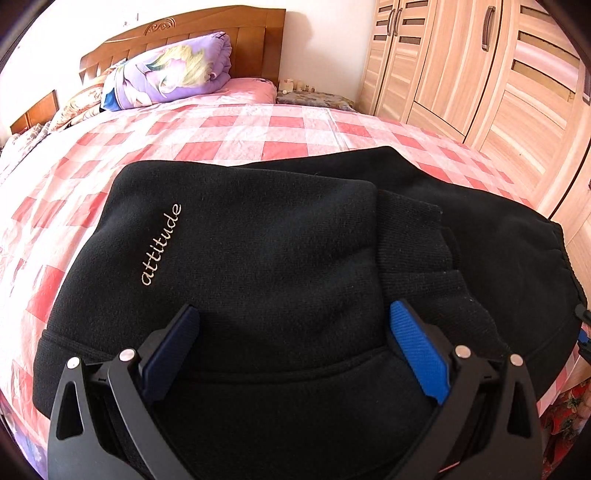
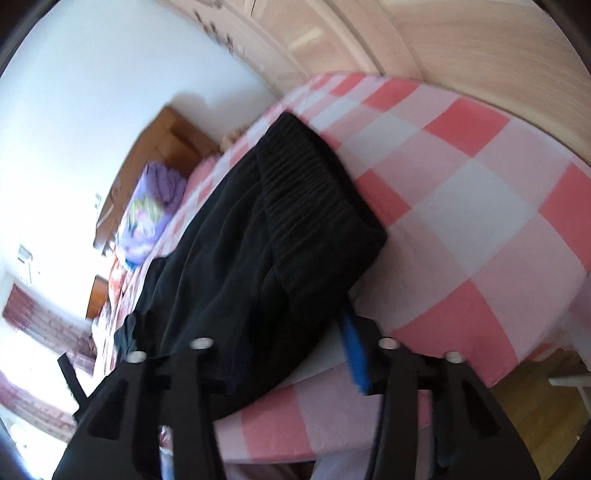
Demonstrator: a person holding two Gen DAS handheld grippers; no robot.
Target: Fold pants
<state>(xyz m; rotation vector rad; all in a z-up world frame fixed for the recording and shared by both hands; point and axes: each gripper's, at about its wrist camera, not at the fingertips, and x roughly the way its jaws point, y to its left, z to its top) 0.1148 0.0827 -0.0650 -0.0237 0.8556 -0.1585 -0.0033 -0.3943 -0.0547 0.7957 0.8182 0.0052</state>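
The black pants (image 1: 266, 236) lie folded on the checked bed, with white "attitude" lettering (image 1: 161, 245) on the top layer. My left gripper (image 1: 291, 321) is open just above the near edge of the pants, its blue pads wide apart and empty. In the right wrist view the pants (image 2: 258, 236) stretch away with the ribbed waistband (image 2: 314, 184) at the near right end. My right gripper (image 2: 291, 332) is open at the pants' near edge; its left finger is hidden against the dark cloth and its right blue pad (image 2: 354, 350) shows beside it.
The pink and white checked bedsheet (image 1: 236, 129) covers the bed. A purple rolled quilt (image 1: 170, 70) lies by the wooden headboard (image 1: 207, 33). A light wood wardrobe (image 1: 480, 66) stands to the right. The bed edge (image 2: 424, 376) and wood floor (image 2: 546, 406) are near my right gripper.
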